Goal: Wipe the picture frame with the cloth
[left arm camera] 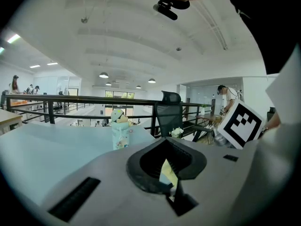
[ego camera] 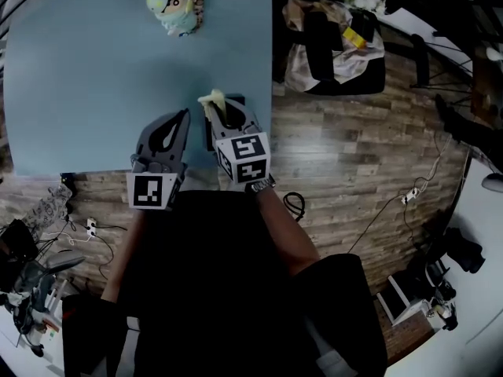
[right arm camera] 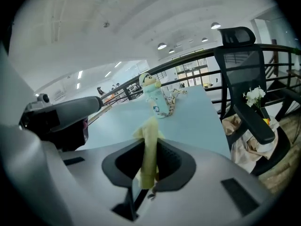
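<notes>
Item 1. Bench (ego camera: 94, 93): pale blue top, standing on a wood-plank floor (ego camera: 354, 155).

Item 2. Picture frame (ego camera: 177, 2): small, pale green, topped by a cartoon figure, with a patterned strap trailing beside it. It stood upright near the far edge of the bench, well apart from both grippers. It appeared in the left gripper view (left arm camera: 120, 128) and the right gripper view (right arm camera: 155, 98), with bare bench top between it and the jaws.

Item 3. Cloth (ego camera: 212, 100): yellow, bunched into a narrow strip. It was pinched between the right gripper's jaws, its loose end standing up past the tips (right arm camera: 149, 145), above the near right part of the bench.

Item 4. Right gripper (ego camera: 228, 116): jaws clamped on the cloth (right arm camera: 149, 159), held over the bench's near edge.

Item 5. Left gripper (ego camera: 182, 120): just beside the right one, tips drawn together. Its own view (left arm camera: 167, 166) showed only a thin slit between the jaws, with a pale sliver in it that could not be identified.

Item 6. Office chair (ego camera: 338, 49): black, beyond the bench's right edge, fabric heaped on the seat.

Item 7. White flowers (right arm camera: 254, 97): by the chair.
</notes>
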The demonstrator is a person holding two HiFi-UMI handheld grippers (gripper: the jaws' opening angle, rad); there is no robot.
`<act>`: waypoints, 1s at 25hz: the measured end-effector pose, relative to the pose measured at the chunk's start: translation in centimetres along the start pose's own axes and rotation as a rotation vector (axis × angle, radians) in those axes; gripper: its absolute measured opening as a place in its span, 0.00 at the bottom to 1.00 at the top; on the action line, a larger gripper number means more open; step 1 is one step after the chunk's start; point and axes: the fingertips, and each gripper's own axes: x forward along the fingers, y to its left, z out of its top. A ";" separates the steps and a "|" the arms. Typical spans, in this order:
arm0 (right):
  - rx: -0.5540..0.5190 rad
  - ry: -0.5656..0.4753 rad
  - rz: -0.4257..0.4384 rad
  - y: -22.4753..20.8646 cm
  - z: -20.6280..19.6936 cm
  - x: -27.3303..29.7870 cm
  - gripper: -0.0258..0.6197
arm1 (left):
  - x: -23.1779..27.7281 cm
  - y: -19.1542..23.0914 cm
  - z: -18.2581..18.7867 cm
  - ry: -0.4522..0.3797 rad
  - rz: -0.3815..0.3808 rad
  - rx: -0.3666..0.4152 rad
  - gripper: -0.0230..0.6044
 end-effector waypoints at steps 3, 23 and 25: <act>0.002 0.016 -0.006 -0.1 -0.9 0.9 0.13 | -0.2 0.1 0.2 -0.007 0.003 -0.005 0.03; 0.025 0.202 -0.055 -1.1 -6.4 5.0 0.13 | -2.2 1.3 -0.3 -0.010 0.055 -0.014 0.03; 0.027 0.219 -0.060 -1.4 -6.9 5.5 0.13 | -2.1 1.5 -0.5 -0.013 0.058 -0.016 0.03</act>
